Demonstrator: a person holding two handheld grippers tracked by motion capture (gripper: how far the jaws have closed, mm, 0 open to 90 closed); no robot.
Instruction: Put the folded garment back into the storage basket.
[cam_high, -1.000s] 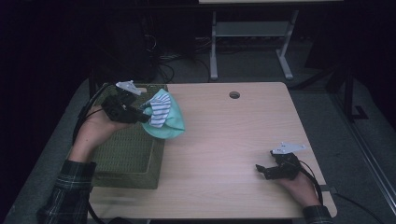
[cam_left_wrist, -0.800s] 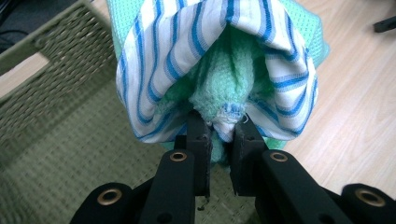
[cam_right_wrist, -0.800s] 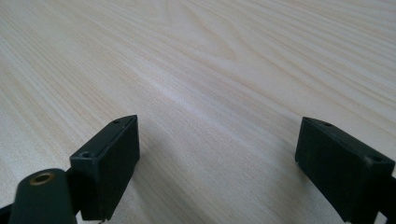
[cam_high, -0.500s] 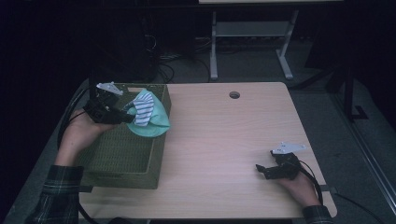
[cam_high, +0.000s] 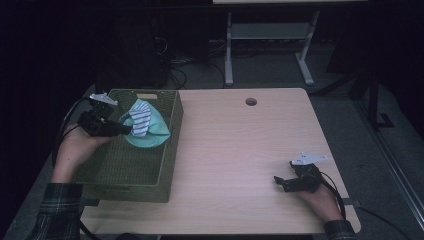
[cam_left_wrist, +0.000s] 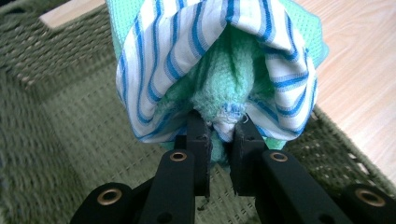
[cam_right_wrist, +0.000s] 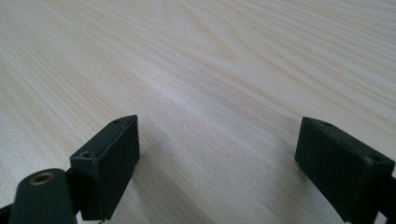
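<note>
Now your left gripper has its fingers clamped on the bunched green and striped cloth, holding it over the basket; lowering and releasing it remain. Your right gripper rests on the bench, fingers spread wide and empty.

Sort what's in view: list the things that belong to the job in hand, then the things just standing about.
In the job:
- green cloth with blue-and-white striped edge
- green woven basket
- left hand-held gripper, shut on the cloth over the basket

Standing about:
- right hand-held gripper, open, holding nothing
- light wooden table
- metal stand behind the table
</note>
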